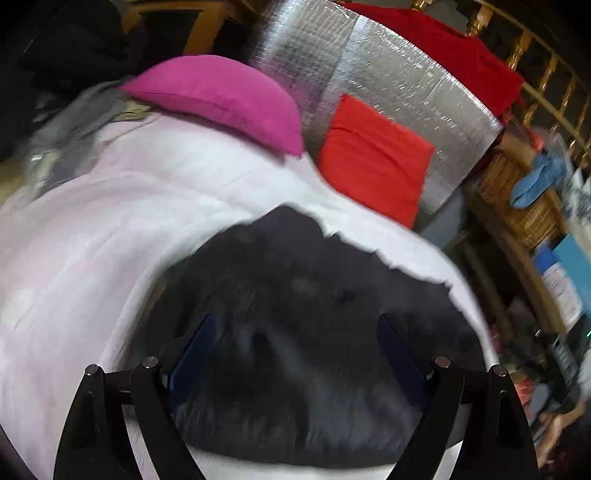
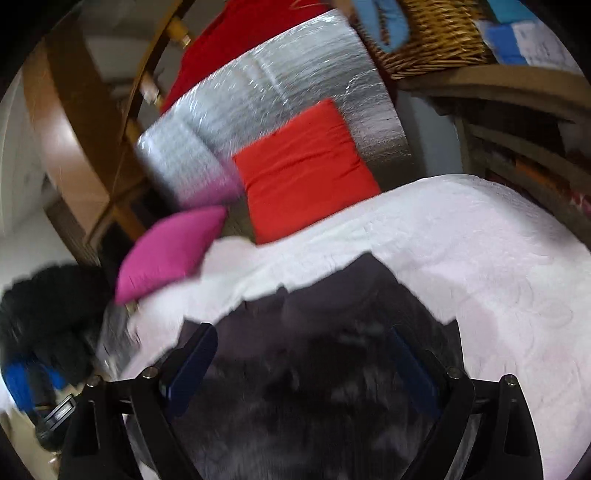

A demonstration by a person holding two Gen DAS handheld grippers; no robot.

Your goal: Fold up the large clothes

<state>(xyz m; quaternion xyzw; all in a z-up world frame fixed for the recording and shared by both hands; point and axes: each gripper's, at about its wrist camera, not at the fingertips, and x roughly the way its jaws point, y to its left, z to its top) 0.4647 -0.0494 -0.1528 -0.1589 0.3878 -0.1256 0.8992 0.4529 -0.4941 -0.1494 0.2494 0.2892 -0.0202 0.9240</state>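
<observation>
**Grippers both wide open over the dark garment**

Dark garment (image 1: 295,350) fills the lower middle of my left wrist view, lying bunched on the white bedspread (image 1: 110,240). My left gripper (image 1: 297,354) has its jaws spread wide, one blue pad (image 1: 192,358) at each side of the frame bottom, and I can't see either pad pressing on the cloth. Same story on the right: right gripper (image 2: 303,365) jaws apart, fabric between and below them, nothing pinched. Both pictures are pretty smeared, so I can't tell which part of the garment I'm over.

Upper left of the left view there's a pink pillow (image 1: 221,99) sitting on the bedspread, with a red cushion (image 1: 373,162) to its right leaning on a silver foil panel (image 1: 369,74). Wicker basket (image 2: 432,33) shows at the top right of the right view.
</observation>
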